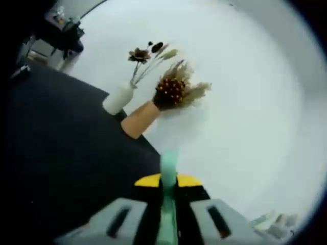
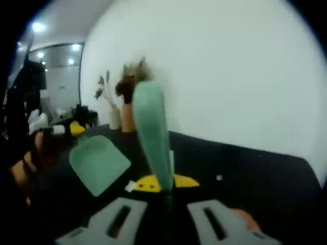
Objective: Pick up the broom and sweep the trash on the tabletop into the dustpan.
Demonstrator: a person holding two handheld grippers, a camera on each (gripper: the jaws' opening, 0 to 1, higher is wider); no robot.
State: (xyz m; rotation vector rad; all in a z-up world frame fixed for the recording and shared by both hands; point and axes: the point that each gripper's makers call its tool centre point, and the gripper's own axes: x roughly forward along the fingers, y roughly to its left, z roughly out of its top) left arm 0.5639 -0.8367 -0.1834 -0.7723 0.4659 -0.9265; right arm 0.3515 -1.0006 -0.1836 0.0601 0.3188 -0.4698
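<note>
The left gripper (image 1: 167, 217) has its fingers clamped on a thin green dustpan handle (image 1: 168, 168). In the right gripper view, the green dustpan (image 2: 98, 163) is held up over the dark worktop (image 2: 255, 173). The right gripper (image 2: 166, 217) has its fingers clamped on the green broom handle (image 2: 153, 132). A white vase (image 1: 118, 98) and a tan vase (image 1: 139, 120) with dried flowers stand at the far edge of the worktop, by the white wall (image 1: 245, 92).

two vases (image 1: 118, 97), one dustpan (image 2: 98, 162), one broom (image 2: 152, 133)
</note>
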